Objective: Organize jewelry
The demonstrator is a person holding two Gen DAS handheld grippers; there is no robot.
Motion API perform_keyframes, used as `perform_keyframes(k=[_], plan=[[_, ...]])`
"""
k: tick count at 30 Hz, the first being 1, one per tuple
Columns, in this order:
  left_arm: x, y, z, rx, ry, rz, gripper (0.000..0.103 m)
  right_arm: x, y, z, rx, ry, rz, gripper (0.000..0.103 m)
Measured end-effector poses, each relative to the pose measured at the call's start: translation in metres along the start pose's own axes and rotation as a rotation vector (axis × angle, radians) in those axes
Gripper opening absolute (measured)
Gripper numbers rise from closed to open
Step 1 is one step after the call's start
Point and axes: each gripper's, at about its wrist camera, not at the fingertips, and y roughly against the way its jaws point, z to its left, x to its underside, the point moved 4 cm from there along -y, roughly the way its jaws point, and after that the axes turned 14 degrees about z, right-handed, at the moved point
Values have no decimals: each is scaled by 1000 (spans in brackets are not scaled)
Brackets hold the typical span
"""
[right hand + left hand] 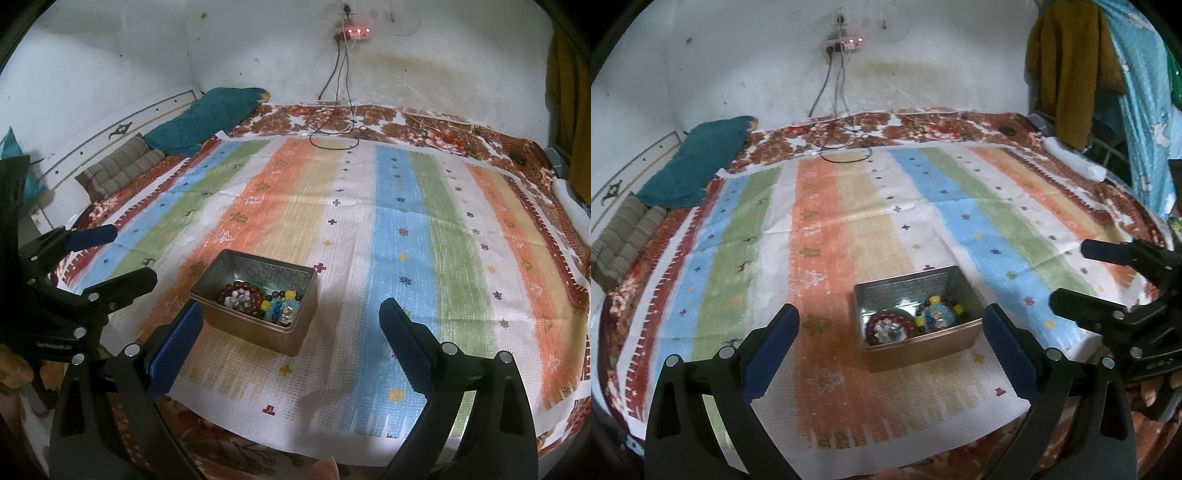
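Hovering with jaws wide apart and holding nothing, the left gripper [892,332] and right gripper [291,332] look ready to start or finish. One tin [255,332] sits on the striped cloth [406,221] on the bed, holding one red bead ring [242,291] and one mixed bead string [284,301]. Next, I think, a gripper must dip in carefully.

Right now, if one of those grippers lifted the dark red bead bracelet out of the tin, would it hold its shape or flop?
The red bead bracelet would probably droop, since it looks like separate beads on a string. Its round, glossy beads may slip from the gripper. It lies against the other beads in the tin, so it could drag them along.
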Motion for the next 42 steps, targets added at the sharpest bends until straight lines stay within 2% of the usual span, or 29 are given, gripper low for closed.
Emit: perform_keyframes(k=[2,16,42], plan=[[0,-1,0,-17,0,1,97,0,1,0,1,1,-3,97],[-2,-1,6,29,22,0,97,0,1,-2,-3,-1,-4,97],[-1,-1,-1,41,1,-4,97,3,2,-8,-11,-6,-3,97]])
